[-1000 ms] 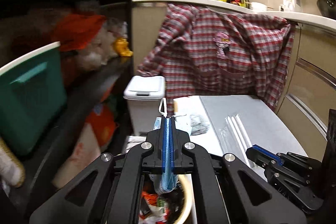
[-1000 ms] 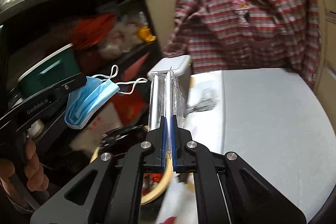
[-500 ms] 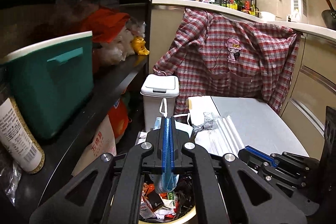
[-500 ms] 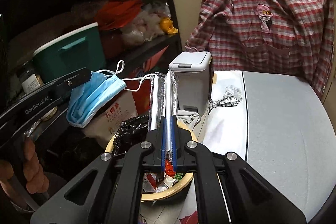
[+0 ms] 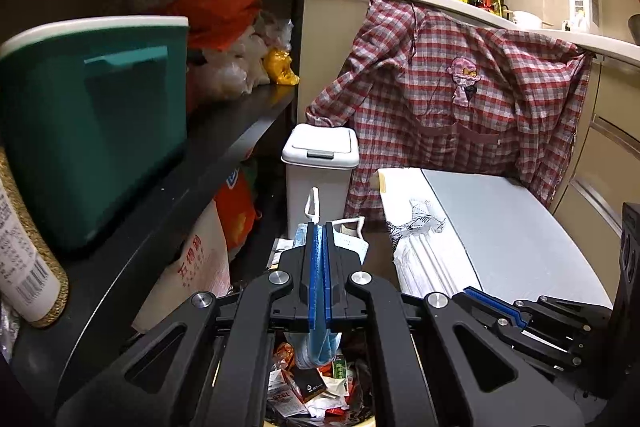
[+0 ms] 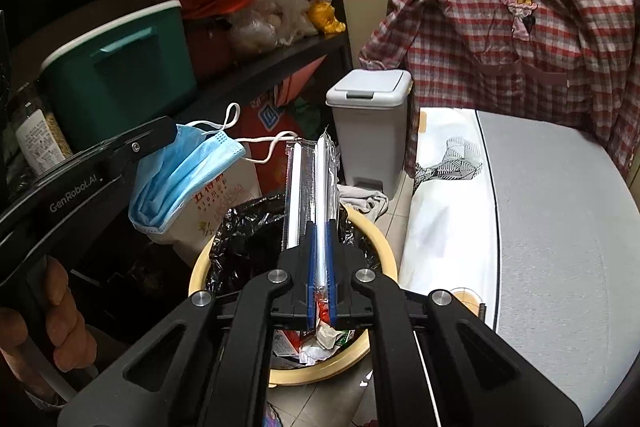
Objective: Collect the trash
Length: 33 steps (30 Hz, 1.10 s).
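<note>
Trash is held in both grippers above a round waste basket (image 6: 382, 247) with a pale wooden rim and a crinkled black plastic liner. Crumpled wrappers (image 6: 320, 341), paper scraps and printed packets are heaped inside the basket. A soft pleated blue face mask (image 6: 180, 175), with thin white ear loops, is pinched between the closed jaws of the left gripper (image 5: 319, 231) and is hung over the basket. A long clear plastic sleeve (image 6: 310, 187) with two white tubes inside is clamped upright in the closed jaws of the right gripper (image 6: 319, 227), directly over the basket. Behind the basket, a small white lidded bin (image 6: 370, 123) of smooth plastic is stood on the floor, shut. A green tub (image 5: 96, 131) with a white rim is kept on a dark shelf to the left.
</note>
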Each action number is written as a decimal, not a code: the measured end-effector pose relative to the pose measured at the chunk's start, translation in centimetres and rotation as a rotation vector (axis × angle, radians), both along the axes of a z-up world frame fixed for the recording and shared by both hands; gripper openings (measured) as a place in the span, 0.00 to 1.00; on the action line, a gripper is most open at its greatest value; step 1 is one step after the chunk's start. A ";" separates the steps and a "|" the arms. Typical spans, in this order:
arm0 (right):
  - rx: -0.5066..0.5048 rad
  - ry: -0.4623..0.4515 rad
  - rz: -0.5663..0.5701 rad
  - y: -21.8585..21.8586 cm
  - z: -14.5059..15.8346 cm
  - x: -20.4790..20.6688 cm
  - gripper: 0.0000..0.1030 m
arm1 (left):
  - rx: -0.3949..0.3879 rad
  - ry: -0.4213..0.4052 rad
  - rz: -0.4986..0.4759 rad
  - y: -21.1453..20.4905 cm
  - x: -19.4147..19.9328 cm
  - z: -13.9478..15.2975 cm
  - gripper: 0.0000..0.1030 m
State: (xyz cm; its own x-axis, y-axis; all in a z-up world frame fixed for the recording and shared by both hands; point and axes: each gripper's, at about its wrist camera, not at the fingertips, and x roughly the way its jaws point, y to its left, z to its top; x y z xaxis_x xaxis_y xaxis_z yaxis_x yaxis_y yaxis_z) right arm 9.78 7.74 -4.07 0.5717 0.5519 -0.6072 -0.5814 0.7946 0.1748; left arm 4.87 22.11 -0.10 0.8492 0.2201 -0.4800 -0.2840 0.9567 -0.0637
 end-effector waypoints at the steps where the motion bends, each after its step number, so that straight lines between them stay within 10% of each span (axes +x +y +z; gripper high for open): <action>1: -0.002 0.005 0.001 0.2 -0.2 0.1 0.05 | -0.002 0.004 0.002 0.1 0.1 -0.2 0.02; 25: -0.031 0.075 0.010 3.5 -4.0 2.4 0.13 | -0.064 0.125 0.036 2.4 3.3 -4.1 0.05; 29: -0.036 0.076 -0.008 3.4 -4.1 2.5 0.38 | -0.059 0.118 0.108 2.5 3.0 -4.2 0.86; 33: -0.064 0.075 -0.057 3.1 -4.0 2.4 0.54 | -0.043 0.105 0.118 2.4 2.7 -3.9 0.87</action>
State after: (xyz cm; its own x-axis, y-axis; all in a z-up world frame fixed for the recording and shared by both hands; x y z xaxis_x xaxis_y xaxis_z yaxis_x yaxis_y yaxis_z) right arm 12.21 10.88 -8.04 0.5524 0.4787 -0.6824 -0.5221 0.8369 0.1644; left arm 7.60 24.51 -3.99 0.7634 0.2927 -0.5758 -0.4012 0.9135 -0.0675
